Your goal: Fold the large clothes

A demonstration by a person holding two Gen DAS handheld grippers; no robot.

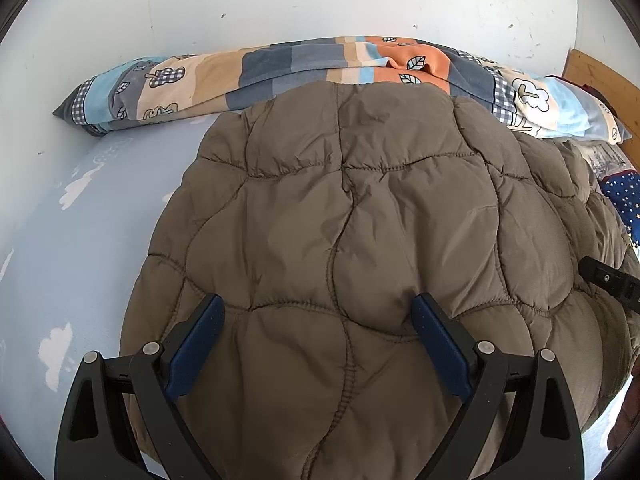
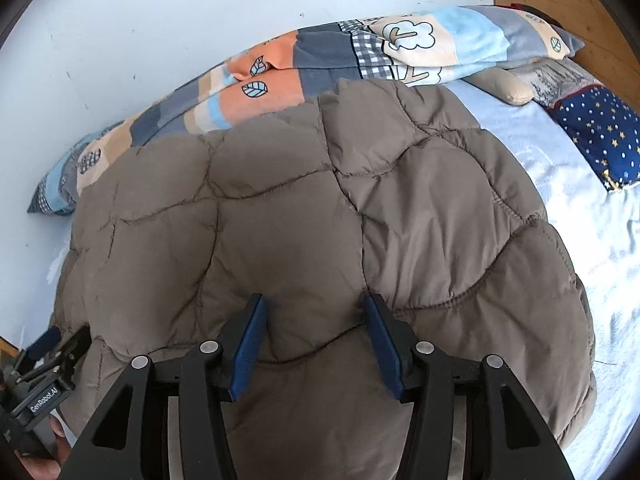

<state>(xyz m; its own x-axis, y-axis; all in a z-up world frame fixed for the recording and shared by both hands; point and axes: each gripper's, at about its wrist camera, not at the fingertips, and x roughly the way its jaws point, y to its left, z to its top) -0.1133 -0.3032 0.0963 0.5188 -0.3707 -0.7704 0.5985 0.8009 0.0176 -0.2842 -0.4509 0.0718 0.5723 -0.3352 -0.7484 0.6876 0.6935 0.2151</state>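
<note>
Though quilted jacket (image 2: 320, 208) near blanket (image 2: 280, 60), room rt.

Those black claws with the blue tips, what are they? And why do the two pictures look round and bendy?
They are two hand-held grabbers; a person carries one in each hand. Each has a small wide-eyed camera looking along its fingers, which bends the picture. One picture comes from the left gripper, the other from the right gripper. Both hang over a puffy brown quilted coat spread on a bed with a pale blue sheet. Behind it, by the wall, lies a rolled patchwork blanket, and a starry blue pillow sits to the side. Both grabbers have their fingers apart and hold nothing.
</note>
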